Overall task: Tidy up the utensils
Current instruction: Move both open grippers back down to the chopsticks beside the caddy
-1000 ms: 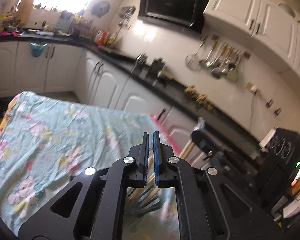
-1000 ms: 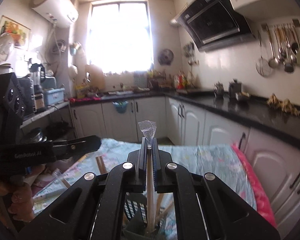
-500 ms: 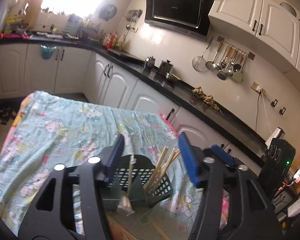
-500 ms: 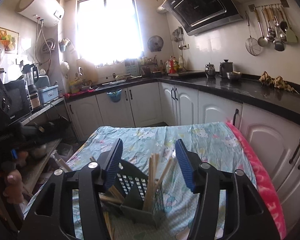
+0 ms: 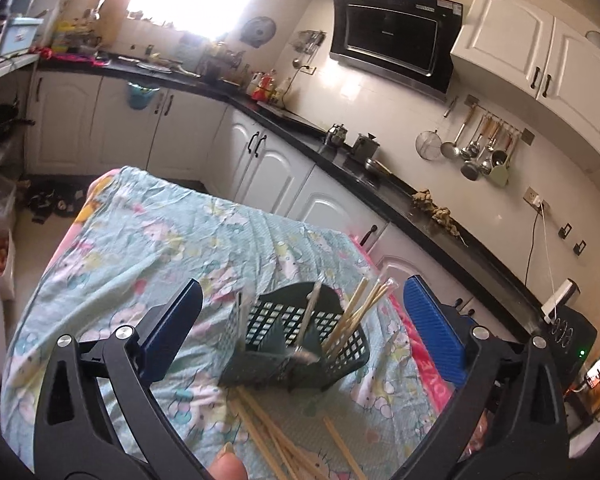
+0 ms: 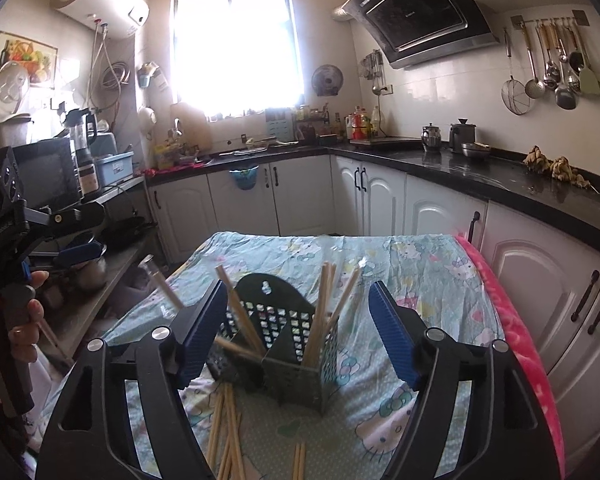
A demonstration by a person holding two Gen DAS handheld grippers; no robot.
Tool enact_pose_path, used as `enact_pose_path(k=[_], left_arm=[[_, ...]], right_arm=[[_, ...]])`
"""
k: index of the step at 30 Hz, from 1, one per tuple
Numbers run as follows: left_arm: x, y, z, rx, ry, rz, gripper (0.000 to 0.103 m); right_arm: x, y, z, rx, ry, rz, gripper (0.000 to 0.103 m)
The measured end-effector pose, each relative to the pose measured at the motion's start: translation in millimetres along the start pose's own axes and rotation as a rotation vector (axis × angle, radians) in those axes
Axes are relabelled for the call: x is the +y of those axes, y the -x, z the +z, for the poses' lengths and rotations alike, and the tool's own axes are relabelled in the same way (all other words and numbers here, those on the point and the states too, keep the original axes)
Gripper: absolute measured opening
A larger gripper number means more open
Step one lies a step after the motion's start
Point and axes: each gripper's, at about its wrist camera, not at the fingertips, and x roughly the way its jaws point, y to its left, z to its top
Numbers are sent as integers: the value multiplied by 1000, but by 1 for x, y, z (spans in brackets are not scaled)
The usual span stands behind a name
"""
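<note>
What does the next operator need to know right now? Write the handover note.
Left tongs: open, empty. Right tongs: open, empty.
Dark green utensil caddy stands on the floral tablecloth, between both sets of tongs.
Done: several chopsticks stand in the caddy, leaning; a metal-handled utensil is in it too.
Left: loose chopsticks lying on the cloth in front of the caddy need loading.

Holder: we see a dark green perforated utensil caddy [image 6: 296, 344] standing upright on the floral cloth, split into compartments.
Chopsticks inside: several pale wooden chopsticks [image 6: 324, 312] lean upright in it.
Loose chopsticks: more wooden sticks [image 5: 268, 432] lie flat just before it.
</note>
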Motion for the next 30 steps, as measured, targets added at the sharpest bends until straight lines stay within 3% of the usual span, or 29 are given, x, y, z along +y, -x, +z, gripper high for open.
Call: enact_pose_path(k=[15,30], left_arm=[[20,32,-29,22,27,68,92],[39,42,-66,81,51,106,92]], right_arm=[[32,12,-14,32,80,55,76],[42,3,-57,144,133,61,77]])
